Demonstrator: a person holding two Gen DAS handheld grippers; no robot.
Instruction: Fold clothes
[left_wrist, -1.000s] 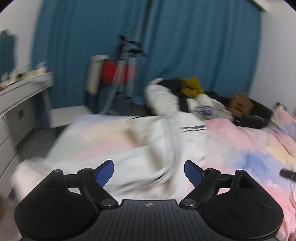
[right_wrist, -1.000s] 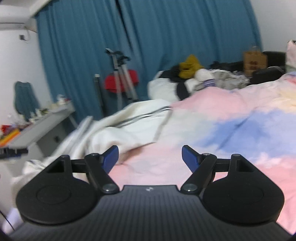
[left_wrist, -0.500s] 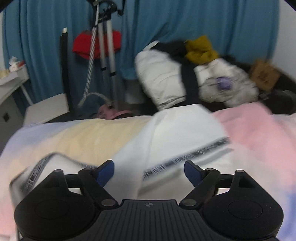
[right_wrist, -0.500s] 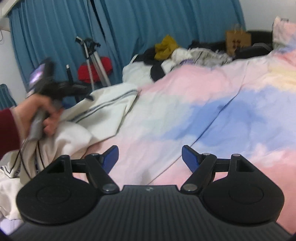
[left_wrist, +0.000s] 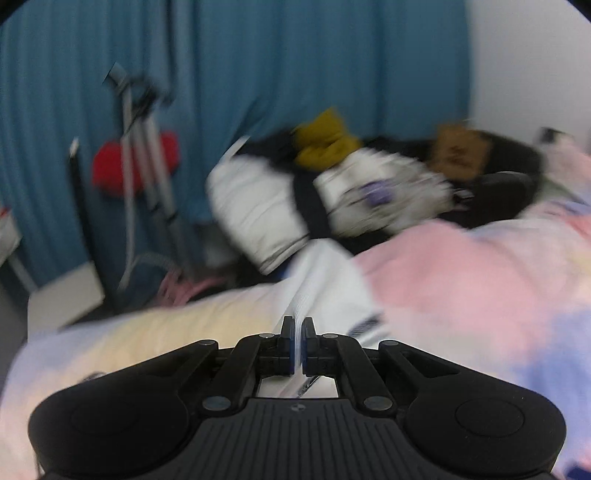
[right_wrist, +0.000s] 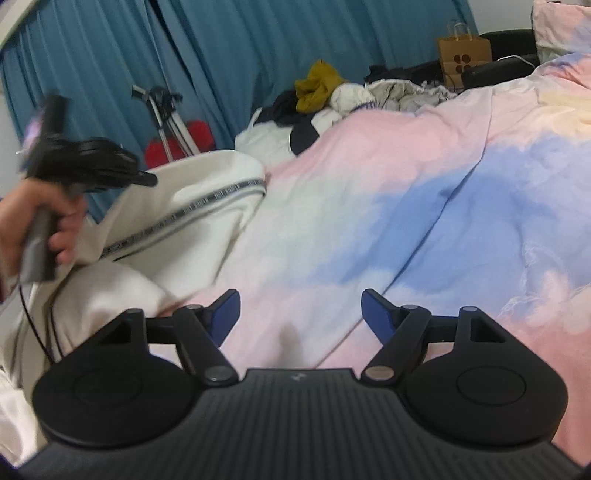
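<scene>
A white garment with a dark striped band (right_wrist: 173, 218) lies on the left side of a pastel pink and blue bedspread (right_wrist: 424, 192). My left gripper (left_wrist: 298, 334) is shut on a fold of the white garment (left_wrist: 325, 284) and lifts it. In the right wrist view the left gripper (right_wrist: 88, 162) shows at the far left, held in a hand, above the garment. My right gripper (right_wrist: 300, 314) is open and empty, hovering over the bedspread just right of the garment's lower part.
A pile of other clothes, white, dark and mustard (right_wrist: 321, 96), lies at the bed's far end. A brown paper bag (right_wrist: 464, 55) stands behind it. A tripod with a red item (left_wrist: 144, 162) stands by blue curtains (left_wrist: 280, 62). A white desk edge (left_wrist: 7, 236) is at the left.
My left gripper was open over the garment and has shut on a fold of it, raising the cloth. My right gripper stayed open and shifted slightly over the bedspread.
</scene>
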